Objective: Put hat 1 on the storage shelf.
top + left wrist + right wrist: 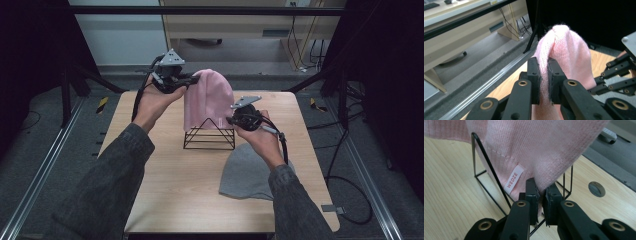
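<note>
Pink and knitted, the beanie hangs over the black wire rack. The left gripper pinches its round top, the right gripper pinches its bottom corner. It stands tall, top up.

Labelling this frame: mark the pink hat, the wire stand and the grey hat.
pink hat [207,97], high view, middle of the knit body.
wire stand [209,147], high view, front bottom bar.
grey hat [245,172], high view, middle of its flat crown.
</note>
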